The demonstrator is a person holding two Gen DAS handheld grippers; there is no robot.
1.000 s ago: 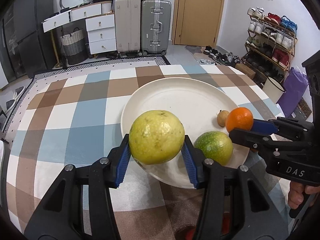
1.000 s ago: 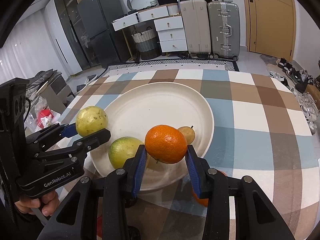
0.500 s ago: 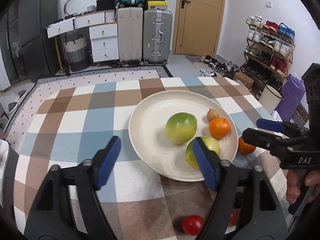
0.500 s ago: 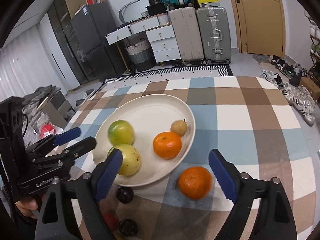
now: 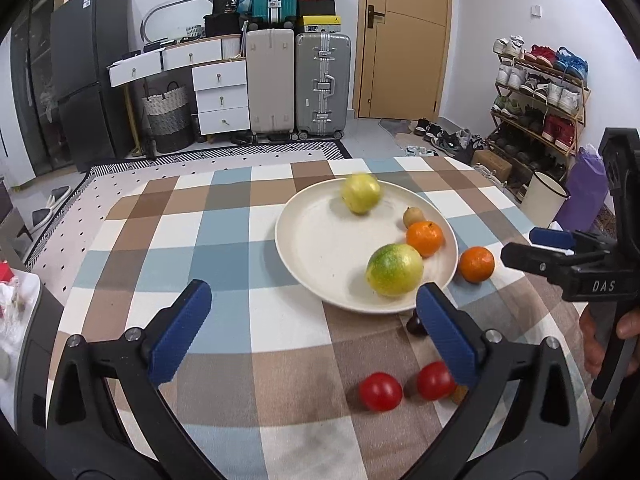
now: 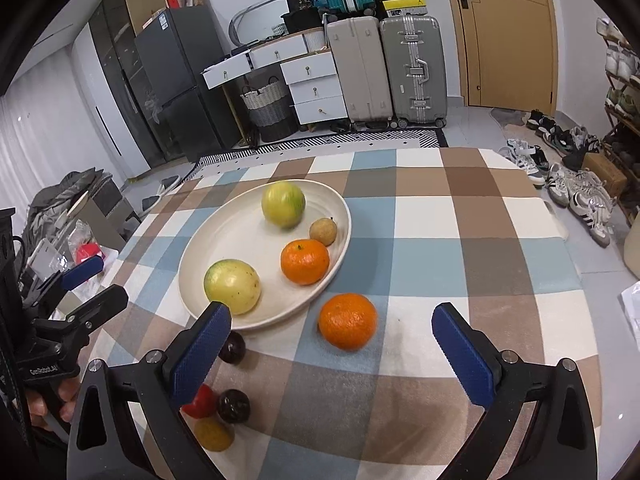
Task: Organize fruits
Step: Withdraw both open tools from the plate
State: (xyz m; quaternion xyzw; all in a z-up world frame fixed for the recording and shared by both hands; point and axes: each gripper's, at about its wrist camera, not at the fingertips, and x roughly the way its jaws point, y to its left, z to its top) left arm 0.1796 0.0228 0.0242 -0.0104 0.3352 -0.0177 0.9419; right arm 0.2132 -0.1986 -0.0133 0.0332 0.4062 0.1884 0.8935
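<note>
Four fruits are sitting on the plate (image 6: 192, 264): two yellow-green fruits (image 6: 283, 204) (image 6: 232, 286), an orange (image 6: 305, 261) and a small brown fruit (image 6: 323, 231). A second orange (image 6: 347, 321) is lying on the checked surface (image 6: 460, 240) just beside the rim. Both the left gripper (image 5: 316, 328) and right gripper (image 6: 340, 356) have just been opening their jaws, now standing wide with nothing held. Only the left view is showing two red tomatoes (image 5: 380, 391); only the right view is showing two dark fruits (image 6: 234, 405) and a yellowish one (image 6: 214, 435).
</note>
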